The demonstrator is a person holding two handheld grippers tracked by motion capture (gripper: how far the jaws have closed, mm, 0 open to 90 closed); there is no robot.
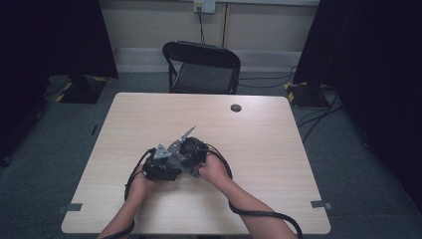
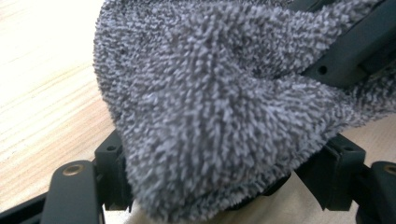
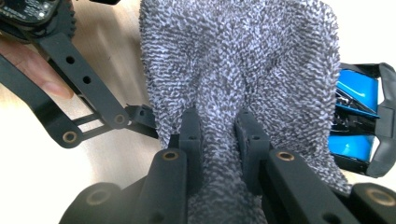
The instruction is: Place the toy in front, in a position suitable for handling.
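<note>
Over the near middle of the wooden table (image 1: 278, 149), the right gripper (image 3: 218, 135) pinches a fold of grey fluffy cloth (image 3: 243, 70) – jaws nearly together – while the left gripper (image 2: 224, 186) (jaws spread wide) straddles the same cloth, just beside it

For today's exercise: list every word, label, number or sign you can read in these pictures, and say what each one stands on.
No text can be read.
The circuit board on the left tool carries small markings, too blurred to read.
The grey cloth, the table and the chair bear no text.
</note>
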